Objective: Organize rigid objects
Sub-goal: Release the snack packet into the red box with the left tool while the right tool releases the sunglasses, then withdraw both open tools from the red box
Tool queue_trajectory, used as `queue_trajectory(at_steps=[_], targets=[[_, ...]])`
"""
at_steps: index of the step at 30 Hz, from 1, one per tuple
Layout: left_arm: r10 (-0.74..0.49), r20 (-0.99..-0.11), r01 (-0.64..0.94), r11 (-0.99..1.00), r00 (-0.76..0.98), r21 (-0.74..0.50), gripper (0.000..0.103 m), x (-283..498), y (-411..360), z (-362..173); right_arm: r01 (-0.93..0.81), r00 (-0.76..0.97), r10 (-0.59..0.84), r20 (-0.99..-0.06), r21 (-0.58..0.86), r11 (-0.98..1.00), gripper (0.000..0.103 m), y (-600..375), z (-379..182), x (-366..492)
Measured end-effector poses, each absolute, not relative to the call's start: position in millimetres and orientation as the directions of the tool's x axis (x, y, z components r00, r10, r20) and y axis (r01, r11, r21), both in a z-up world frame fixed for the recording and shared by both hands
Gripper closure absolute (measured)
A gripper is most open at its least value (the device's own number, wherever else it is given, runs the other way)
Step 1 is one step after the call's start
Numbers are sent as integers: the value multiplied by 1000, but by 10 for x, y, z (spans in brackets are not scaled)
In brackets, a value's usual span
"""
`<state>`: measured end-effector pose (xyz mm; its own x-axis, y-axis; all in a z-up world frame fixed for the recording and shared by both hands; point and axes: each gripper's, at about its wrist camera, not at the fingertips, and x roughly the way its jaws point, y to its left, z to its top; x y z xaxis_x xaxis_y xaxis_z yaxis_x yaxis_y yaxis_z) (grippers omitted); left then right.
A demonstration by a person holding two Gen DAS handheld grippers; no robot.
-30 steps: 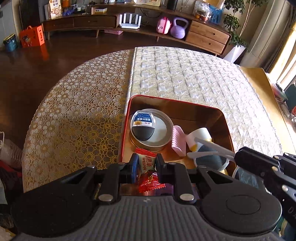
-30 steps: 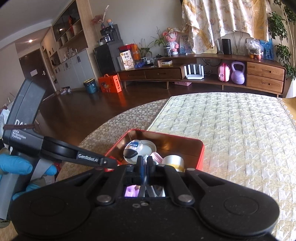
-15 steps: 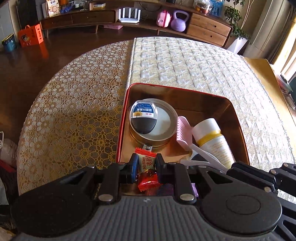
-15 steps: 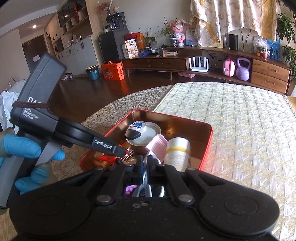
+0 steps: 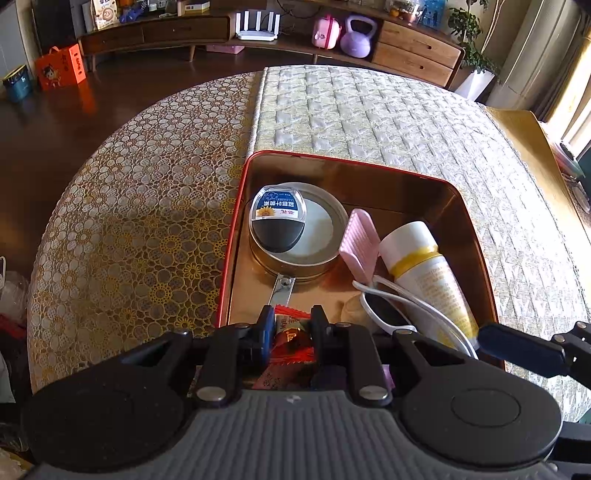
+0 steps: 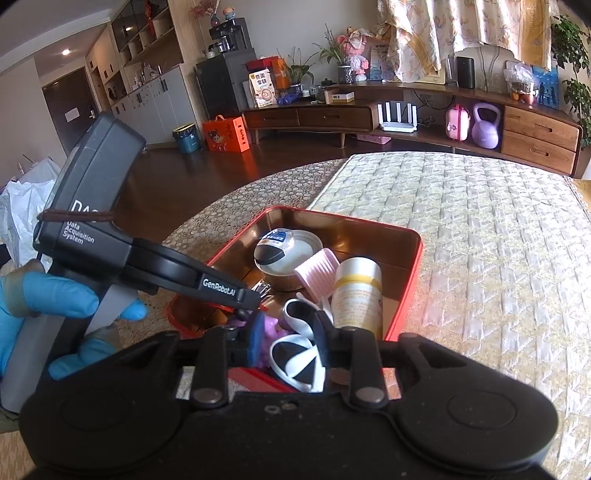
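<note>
A red tin tray (image 5: 236,218) (image 6: 410,280) sits on the table. It holds a round metal pan (image 5: 321,236) with a small labelled case (image 5: 279,218) on it, a pink comb (image 5: 360,240), a white bottle with a yellow band (image 5: 424,266) (image 6: 356,291) and white sunglasses (image 5: 384,310) (image 6: 295,354). My left gripper (image 5: 293,328) is shut on a red snack packet (image 5: 291,336) over the tray's near edge. My right gripper (image 6: 288,343) is open, with the sunglasses lying loose between its fingers.
The table has a gold lace cloth (image 5: 129,221) on the left and a quilted cloth (image 5: 369,110) on the right. A purple item (image 6: 267,330) lies at the tray's near end. A TV cabinet (image 5: 295,33) and dark floor lie beyond.
My right gripper has opened and let go of the sunglasses, which now lie in the tray. Both grippers have tilted lower over the tray. My left gripper still holds the packet.
</note>
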<state>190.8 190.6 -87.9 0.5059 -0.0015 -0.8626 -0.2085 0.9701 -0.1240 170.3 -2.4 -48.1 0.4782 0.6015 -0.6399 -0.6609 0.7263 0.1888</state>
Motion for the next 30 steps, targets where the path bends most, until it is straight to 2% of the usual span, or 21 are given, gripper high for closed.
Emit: queue_trajectory(at_steps=[5,9,16,20,25,28,29,30], targets=[[0,-859,-214,968,512,-128,82,1838,1906,-827,-652,487,597,-638,190,734,67,-83,-446,1673],[6,-854,-215,969,521,-125,75,1774,1900,-783,-648,494,597,-632,191,738,63,-112,-406,1644],[5,-835,-206,970,551,-130,72,1640,1873,-676,-644,502,596,-626,189,741,59,-150,-336,1584],[11,-822,-193,974,569,-120,72,1546,1815,-595,-646,509,601,-616,189,740,51,-177,-296,1550],[27,-793,-177,979,608,-102,72,1398,1709,-448,-645,521,605,-601,187,741,47,-254,-250,1496],[29,-775,-170,980,631,-102,72,1302,1658,-370,-643,540,603,-587,175,746,38,-309,-214,1458],[28,-769,-166,981,638,-101,71,1272,1638,-345,-644,542,606,-583,176,744,38,-329,-204,1447],[27,-764,-162,981,644,-102,60,1243,1620,-323,-644,543,607,-580,177,744,36,-349,-195,1441]])
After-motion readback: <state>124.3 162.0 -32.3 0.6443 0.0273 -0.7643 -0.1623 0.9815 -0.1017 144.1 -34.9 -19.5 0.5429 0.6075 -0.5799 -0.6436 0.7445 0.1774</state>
